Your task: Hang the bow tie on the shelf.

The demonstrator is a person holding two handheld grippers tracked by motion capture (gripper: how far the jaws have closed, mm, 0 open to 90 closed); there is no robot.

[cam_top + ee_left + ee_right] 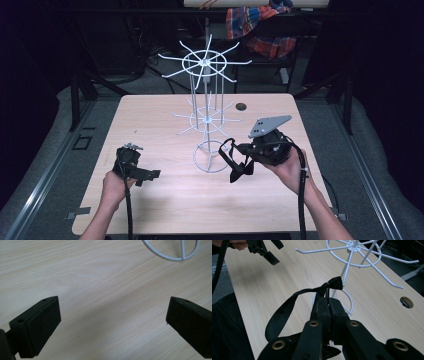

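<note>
Right gripper (235, 162): my jaws are pressed together, pinching a black fabric strap with a loop (287, 307). The strap hangs off the jaws above the tabletop (165, 200), just beside the ring base of the white wire hook rack with two tiers of radial arms (205, 120), on its right-edge side. In the right gripper view the strap's folded end sticks up past the jaw tips, right in front of the rack's post. Left gripper (150, 175): jaws spread wide, nothing between them, pale wood-grain tabletop under them, near the left edge towards the front. The rack stands mid-tabletop, between my two grippers and further back.
</note>
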